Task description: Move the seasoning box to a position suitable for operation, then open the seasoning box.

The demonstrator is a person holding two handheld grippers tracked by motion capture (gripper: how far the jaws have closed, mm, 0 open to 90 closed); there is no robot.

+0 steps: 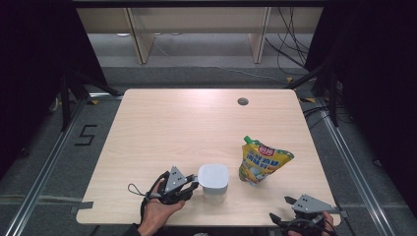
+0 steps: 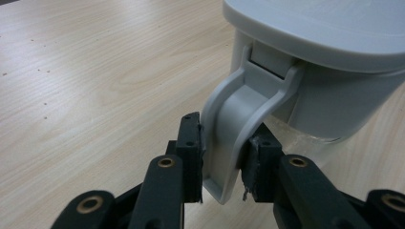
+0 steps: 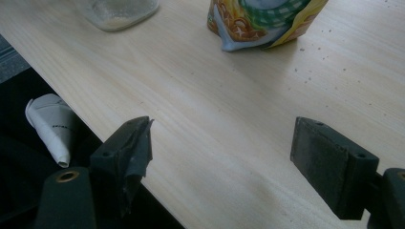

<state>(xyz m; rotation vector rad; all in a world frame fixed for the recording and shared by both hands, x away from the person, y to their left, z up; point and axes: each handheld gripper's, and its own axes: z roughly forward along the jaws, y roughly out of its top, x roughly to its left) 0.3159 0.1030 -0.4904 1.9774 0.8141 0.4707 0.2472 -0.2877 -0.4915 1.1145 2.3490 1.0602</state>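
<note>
Now gripping | left gripper (image 2: 222,157) pinching curved grey handle (image 2: 229,129) of lidded grey plastic jug (image 1: 213,183), near table's (image 1: 187,123) front edge | right gripper (image 3: 222,157) spread, idle beside yellow spouted pouch (image 1: 262,161) | next: steadying jug, likely lifting lid.

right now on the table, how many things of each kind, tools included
lidded jug, grey handle: 1
yellow spouted pouch: 1
handheld tools: 2, left tool shut on the handle, right tool open at the table's near edge
total: 4
</note>
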